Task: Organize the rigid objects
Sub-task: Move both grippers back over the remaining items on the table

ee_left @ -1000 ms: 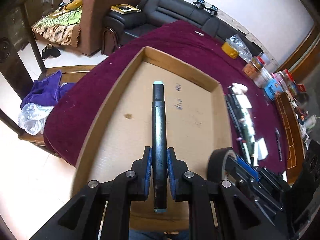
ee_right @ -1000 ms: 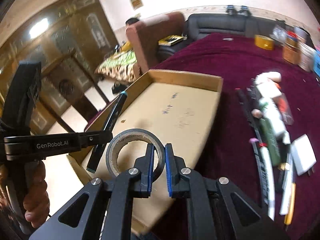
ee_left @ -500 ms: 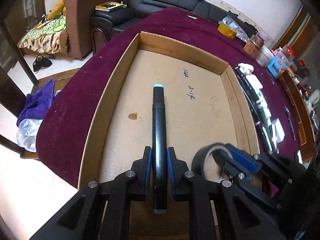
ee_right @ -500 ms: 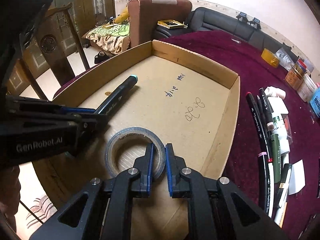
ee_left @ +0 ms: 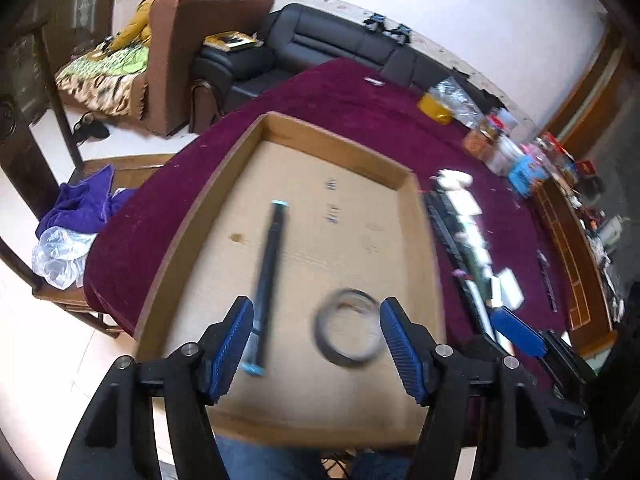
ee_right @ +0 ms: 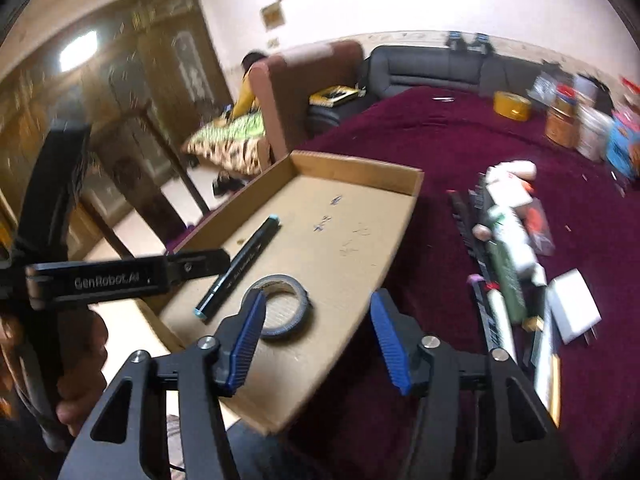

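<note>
Soft indoor daylight, fisheye warp and motion smear in both views.

In the left wrist view the white wall (ee_left: 500,12) from 12 to 2 o'clock is bright and even, and the pale floor (ee_left: 36,364) at 8 o'clock is washed out. The marker (ee_left: 269,280) and tape roll (ee_left: 347,334) near centre are smeared. In the right wrist view a glowing patch on the wooden door (ee_right: 78,51) at 10 o'clock flares, and the clutter at 3 o'clock blurs. Black corners frame both views, and straight edges bow.
</note>
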